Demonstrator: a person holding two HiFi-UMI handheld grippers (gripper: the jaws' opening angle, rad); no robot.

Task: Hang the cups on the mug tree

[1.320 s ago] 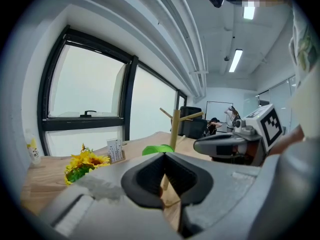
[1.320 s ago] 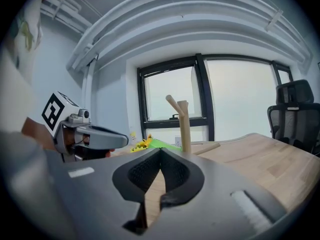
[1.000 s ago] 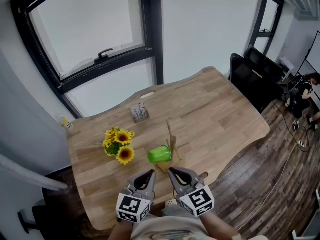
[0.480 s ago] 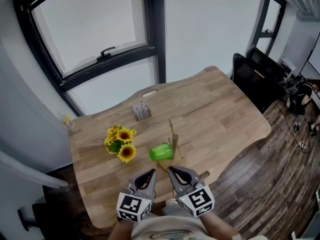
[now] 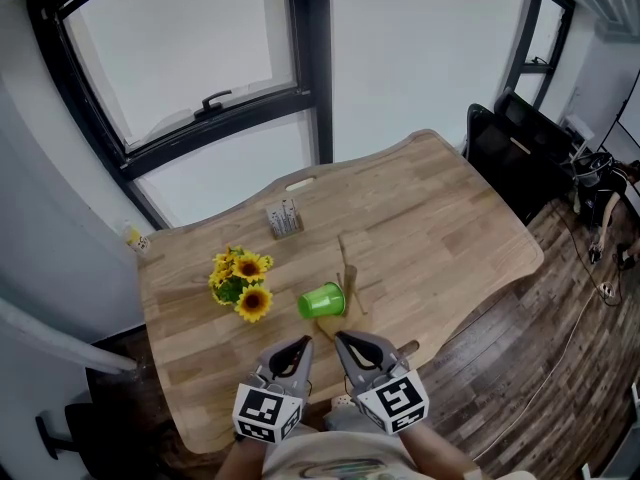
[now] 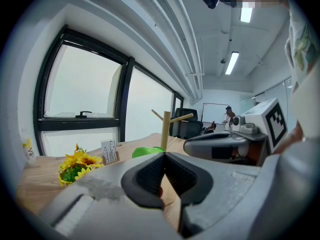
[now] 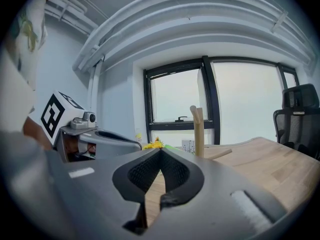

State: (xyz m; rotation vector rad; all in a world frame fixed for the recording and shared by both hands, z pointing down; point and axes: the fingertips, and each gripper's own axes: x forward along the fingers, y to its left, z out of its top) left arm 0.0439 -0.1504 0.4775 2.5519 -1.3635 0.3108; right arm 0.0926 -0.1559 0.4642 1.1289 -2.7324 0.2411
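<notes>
Green cup (image 5: 321,301) on its side on wooden table (image 5: 450,228), long axis crosswise, just beside mug tree (image 5: 347,268). Lies ahead, between left gripper (image 5: 302,346) and right gripper (image 5: 341,340). Both have jaws together, nothing held, about equally near.

Cup (image 5: 320,301) by the tree (image 5: 345,273).
I saw the green cup tipped sideways against the upright wooden tree; hung or lying, I couldn't tell.

cup (image 5: 320,301): green | sunflowers (image 5: 242,286): yellow | mug tree (image 5: 347,268): tan wood | window frame (image 5: 310,58): black
</notes>
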